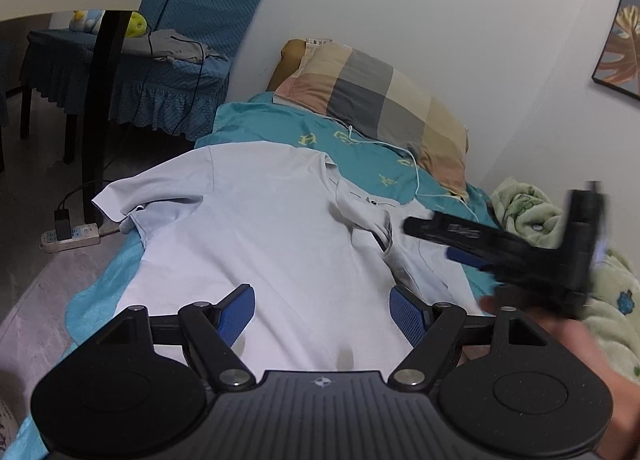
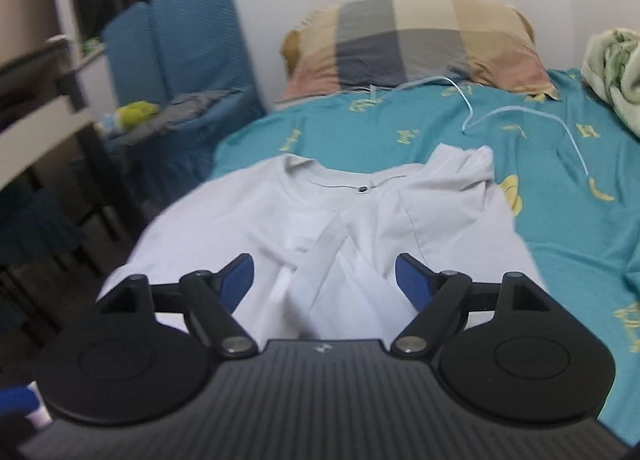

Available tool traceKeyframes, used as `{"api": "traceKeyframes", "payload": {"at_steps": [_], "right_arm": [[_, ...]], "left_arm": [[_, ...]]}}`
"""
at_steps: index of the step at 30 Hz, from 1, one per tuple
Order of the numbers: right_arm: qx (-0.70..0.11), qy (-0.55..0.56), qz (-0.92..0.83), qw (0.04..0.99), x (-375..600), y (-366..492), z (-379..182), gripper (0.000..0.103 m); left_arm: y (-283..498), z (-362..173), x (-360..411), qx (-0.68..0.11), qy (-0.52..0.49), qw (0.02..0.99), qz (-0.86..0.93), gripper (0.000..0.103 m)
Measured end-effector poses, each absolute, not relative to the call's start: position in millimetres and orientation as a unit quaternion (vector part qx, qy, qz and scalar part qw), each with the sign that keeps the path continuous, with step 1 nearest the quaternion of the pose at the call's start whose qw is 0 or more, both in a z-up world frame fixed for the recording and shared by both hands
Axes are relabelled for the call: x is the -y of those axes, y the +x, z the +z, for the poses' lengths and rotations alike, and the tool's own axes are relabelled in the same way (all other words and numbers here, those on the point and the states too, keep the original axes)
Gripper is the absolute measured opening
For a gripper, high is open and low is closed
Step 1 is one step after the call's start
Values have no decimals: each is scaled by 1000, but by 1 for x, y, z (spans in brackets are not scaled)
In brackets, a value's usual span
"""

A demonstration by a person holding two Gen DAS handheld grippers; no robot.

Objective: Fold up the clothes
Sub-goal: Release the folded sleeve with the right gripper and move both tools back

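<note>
- The left gripper [image 1: 322, 310] hangs over the lower body of the shirt [image 1: 256, 228] with its jaws wide apart and nothing between them; the blue pads [image 1: 236, 314] are clear of the cloth.
- The right gripper [image 2: 324, 284] is likewise spread wide and empty, above the shirt's middle, where a folded strip of fabric lies between its fingers without being pinched.
- The pale grey shirt is spread front-up on the teal bedsheet [image 2: 560, 220], collar toward the pillow [image 2: 412, 44]. One side looks already turned inward with its sleeve [image 2: 464, 168] bunched near the collar; the opposite sleeve [image 1: 132, 196] lies flat, reaching toward the bed's edge.
- My judgement: take the flat sleeve and that side's hem together, one gripper each, pinching only the top layers.
- Carry both across evenly so the crease runs straight from shoulder to hem.
- Keep clear of the white cable [image 2: 520, 116] lying beyond the collar.
</note>
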State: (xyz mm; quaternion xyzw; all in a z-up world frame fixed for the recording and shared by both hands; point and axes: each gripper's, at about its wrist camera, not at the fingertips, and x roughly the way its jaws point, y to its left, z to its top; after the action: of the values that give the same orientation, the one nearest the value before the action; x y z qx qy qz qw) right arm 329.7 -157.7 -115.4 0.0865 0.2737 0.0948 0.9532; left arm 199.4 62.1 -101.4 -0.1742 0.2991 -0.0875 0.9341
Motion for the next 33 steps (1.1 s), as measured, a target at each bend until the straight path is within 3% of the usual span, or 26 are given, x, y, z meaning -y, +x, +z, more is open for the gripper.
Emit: {"api": "traceKeyframes", "payload": {"at_steps": [15, 26, 33], "right_arm": [[-275, 148, 83, 946, 210, 109, -15, 80], [-224, 126, 32, 966, 244, 59, 15, 80], [-192, 138, -25, 971, 301, 42, 21, 80]], "left_arm": [[129, -77, -21, -300, -111, 940, -119, 76], [85, -74, 15, -306, -62, 938, -152, 76], [62, -80, 79, -339, -58, 913, -219, 76]]}}
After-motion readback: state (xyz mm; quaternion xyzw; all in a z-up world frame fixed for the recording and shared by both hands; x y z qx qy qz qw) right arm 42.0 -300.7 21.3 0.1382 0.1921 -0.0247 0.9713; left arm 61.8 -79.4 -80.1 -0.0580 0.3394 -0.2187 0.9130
